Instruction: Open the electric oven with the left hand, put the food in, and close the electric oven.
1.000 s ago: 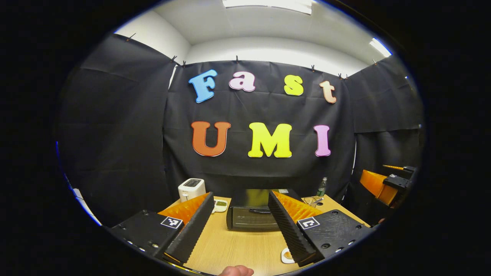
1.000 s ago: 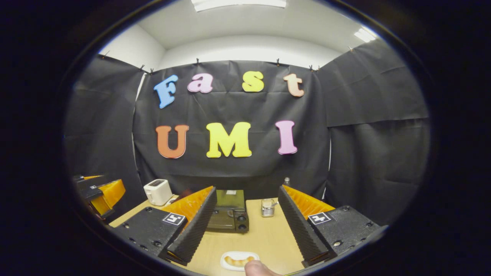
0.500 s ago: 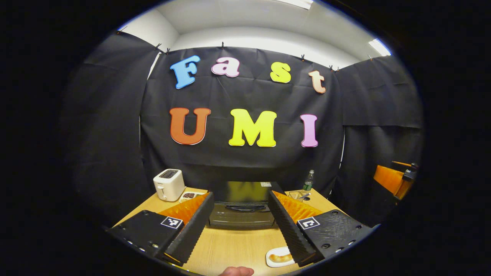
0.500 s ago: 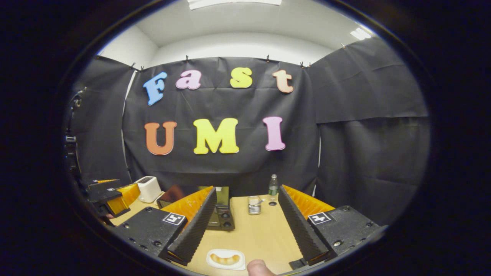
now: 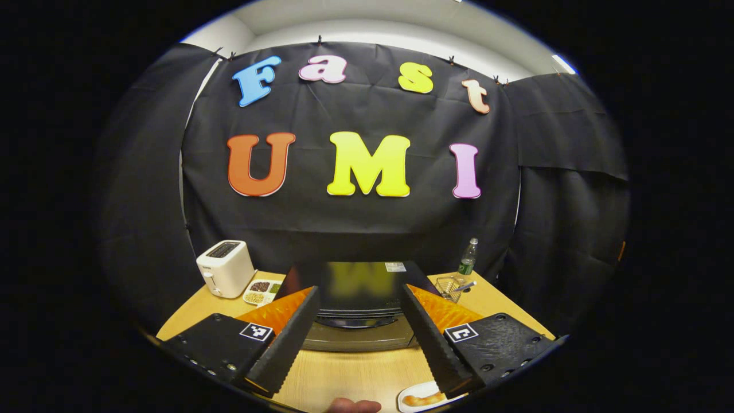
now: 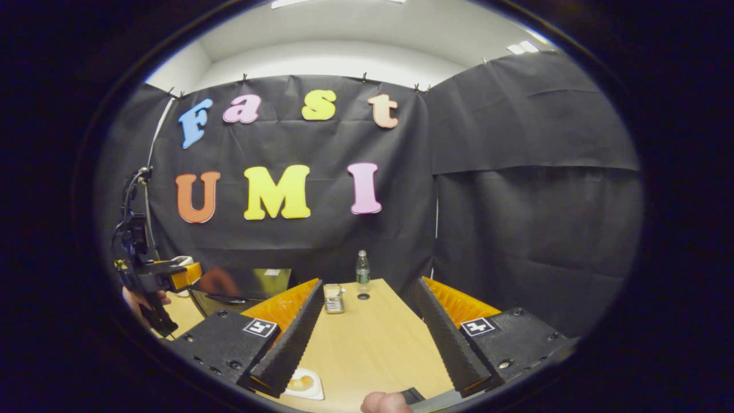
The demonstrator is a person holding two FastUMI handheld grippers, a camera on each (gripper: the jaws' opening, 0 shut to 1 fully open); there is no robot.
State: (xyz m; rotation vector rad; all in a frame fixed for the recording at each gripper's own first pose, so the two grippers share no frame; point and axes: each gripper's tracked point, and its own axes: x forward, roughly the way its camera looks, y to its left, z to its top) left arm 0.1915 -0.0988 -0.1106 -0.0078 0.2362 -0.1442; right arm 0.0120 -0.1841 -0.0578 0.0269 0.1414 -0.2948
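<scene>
Facing the oven (image 5: 358, 312) head-on, the left gripper (image 5: 358, 335) is held wide, nothing between its fingers, with the oven's front framed in the gap. The oven is a low black box standing at the back centre of the counter (image 5: 344, 376), against the wall cloth. Its top is glossy and carries a blurred yellow reflection, with a small white sticker near the rear right corner. A dark curved handle runs across the upper edge of the door, and the door panel below it is grey. The door is closed. No finger touches the oven.

Food (image 5: 421, 397), a pale golden piece on a white plate (image 5: 408, 393), lies on the counter at the near right, partly hidden behind the left gripper's right finger. A white toaster (image 5: 225, 268) stands at the back left, with a dish (image 5: 261, 291) of small portions just beside it. A wire basket (image 5: 450, 287) and a bottle (image 5: 469, 257) stand at the back right.

In the right gripper view, the right gripper (image 6: 367, 338) is likewise wide and empty above bare counter. The plate sits near its left finger. The oven shows at left, and the left gripper, held by a hand (image 6: 140, 298), is just in front of it.
</scene>
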